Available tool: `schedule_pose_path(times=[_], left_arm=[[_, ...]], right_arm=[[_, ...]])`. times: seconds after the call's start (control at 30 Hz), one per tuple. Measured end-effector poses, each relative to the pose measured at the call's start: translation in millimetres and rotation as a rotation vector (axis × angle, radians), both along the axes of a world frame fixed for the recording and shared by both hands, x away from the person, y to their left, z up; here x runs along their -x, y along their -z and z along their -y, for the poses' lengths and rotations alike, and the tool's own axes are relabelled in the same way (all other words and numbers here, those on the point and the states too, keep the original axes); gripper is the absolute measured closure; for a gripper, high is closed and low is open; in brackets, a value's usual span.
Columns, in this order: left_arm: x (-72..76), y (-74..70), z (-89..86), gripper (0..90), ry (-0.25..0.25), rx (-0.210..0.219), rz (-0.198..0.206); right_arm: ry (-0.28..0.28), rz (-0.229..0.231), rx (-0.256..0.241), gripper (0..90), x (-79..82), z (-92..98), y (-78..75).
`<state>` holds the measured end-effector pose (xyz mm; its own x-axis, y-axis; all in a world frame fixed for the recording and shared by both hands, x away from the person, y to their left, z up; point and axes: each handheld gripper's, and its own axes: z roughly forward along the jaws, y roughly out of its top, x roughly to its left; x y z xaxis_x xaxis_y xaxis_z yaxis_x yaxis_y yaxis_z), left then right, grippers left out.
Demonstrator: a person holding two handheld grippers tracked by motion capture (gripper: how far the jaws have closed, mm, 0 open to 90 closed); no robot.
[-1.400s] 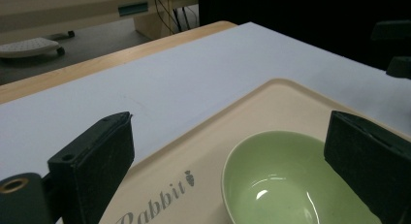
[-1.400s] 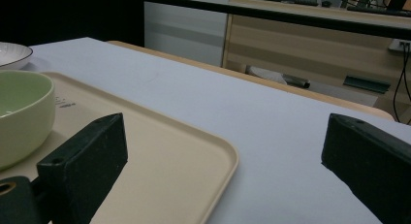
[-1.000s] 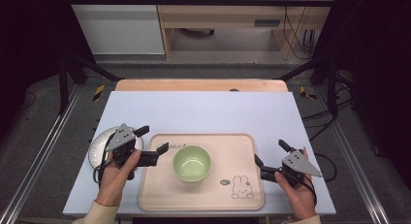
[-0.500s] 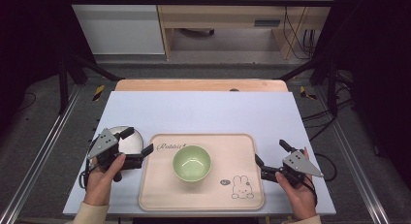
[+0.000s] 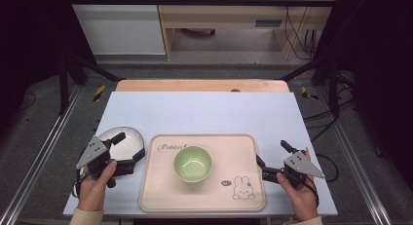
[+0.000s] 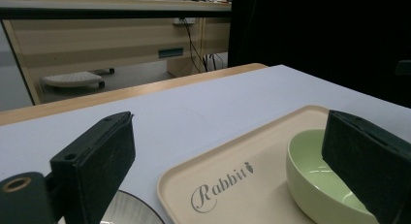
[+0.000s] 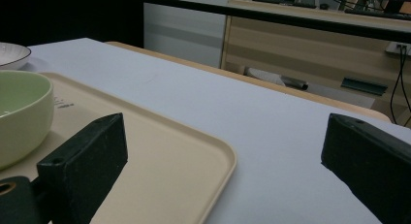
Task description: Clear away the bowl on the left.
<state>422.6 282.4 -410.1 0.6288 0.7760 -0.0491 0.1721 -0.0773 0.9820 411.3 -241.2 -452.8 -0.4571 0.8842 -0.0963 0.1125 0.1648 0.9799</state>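
The left gripper [image 5: 127,156] has slid back toward the table's left edge since a second ago, when it hung over the tray's near-left corner by the green bowl; now it sits over the white plate [image 5: 127,139], while the right gripper [image 5: 272,160] has kept its place at the tray's right side. The left gripper's jaws stand wide apart with nothing between them, and in the left gripper view the plate's ribbed rim [image 6: 127,212] peeks out just under its left jaw. Just beyond that jaw comes the corner of the beige tray [image 6: 228,195] with its "Rabbit" lettering, and the green bowl [image 6: 317,178] lies on the tray next to the right jaw, partly hidden by it. From above, the bowl [image 5: 193,163] sits near the middle of the tray [image 5: 160,196], well apart from both grippers and roughly midway between them. The right gripper's jaws are also spread wide and empty; its left jaw hovers over the tray's right edge [image 7: 194,170] and its right jaw over bare tabletop outside the tray. Past that left jaw, in the right gripper view, the bowl [image 7: 22,115] shows off to the side, and farther still the white plate's edge [image 7: 12,54]. Beyond both grippers the pale table [image 5: 204,110] stretches away to its wooden far edge.
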Motion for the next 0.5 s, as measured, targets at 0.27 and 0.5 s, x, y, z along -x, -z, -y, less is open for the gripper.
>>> schedule_pose_path(times=[0.27,0.5], left_arm=[[5.6,9.9,0.8,4.8,0.002,-0.006,0.005],[14.8,24.9,8.0,4.6,0.017,-0.062,-0.014]], right_arm=[[-0.001,0.001,0.000,2.9,0.0,0.0,0.2],[-0.003,0.000,0.001,2.9,0.1,-1.1,0.3]])
